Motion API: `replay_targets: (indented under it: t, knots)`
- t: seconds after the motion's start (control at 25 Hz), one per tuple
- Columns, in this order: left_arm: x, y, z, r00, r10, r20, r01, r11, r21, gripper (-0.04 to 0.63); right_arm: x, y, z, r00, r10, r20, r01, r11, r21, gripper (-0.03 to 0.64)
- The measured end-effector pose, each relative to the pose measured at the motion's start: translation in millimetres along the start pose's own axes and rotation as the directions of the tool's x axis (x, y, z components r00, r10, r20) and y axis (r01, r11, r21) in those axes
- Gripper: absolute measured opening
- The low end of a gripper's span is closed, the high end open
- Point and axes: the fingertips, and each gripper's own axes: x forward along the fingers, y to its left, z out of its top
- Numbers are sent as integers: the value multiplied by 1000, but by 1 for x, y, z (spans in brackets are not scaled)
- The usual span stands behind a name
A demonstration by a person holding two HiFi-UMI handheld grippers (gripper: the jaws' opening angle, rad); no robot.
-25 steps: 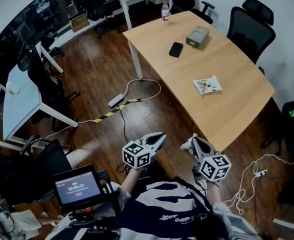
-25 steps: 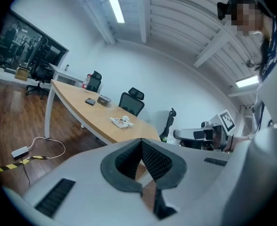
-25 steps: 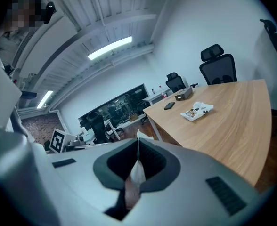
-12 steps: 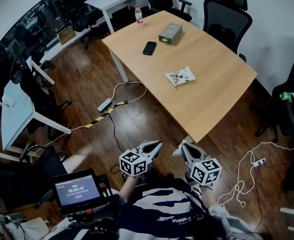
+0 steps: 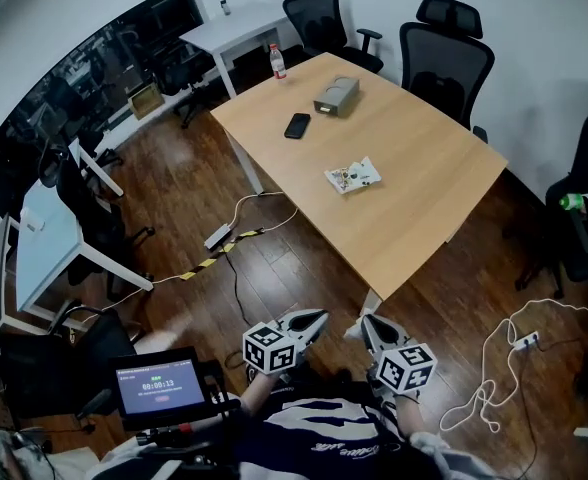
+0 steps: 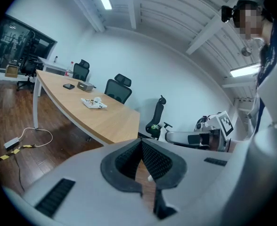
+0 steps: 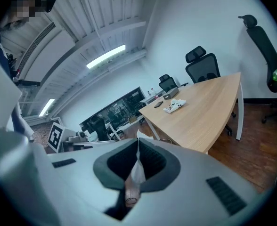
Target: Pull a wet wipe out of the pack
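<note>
The white printed soft pack of wet wipes (image 5: pixel 352 176) lies on the pale wooden table (image 5: pixel 424 198), well apart from both grippers, at about twelve o'clock of them in the head view. The right gripper (image 7: pixel 137 147) is clenched on a thin white wipe (image 7: pixel 137 171), with a corner poking past the tips. The left gripper (image 6: pixel 141 142) is closed on nothing. The pinch looks slight. A jolt or a loosened squeeze could drop the sheet onto the dark wood floor (image 5: pixel 274 268).
</note>
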Motion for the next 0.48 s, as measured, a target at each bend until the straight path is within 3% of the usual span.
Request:
replay_targets:
  t: [0.48]
  knots:
    - [6, -10, 3, 998, -63, 3, 62, 997, 36, 2, 3, 5, 0, 1000, -12, 6, 13, 999, -39, 3]
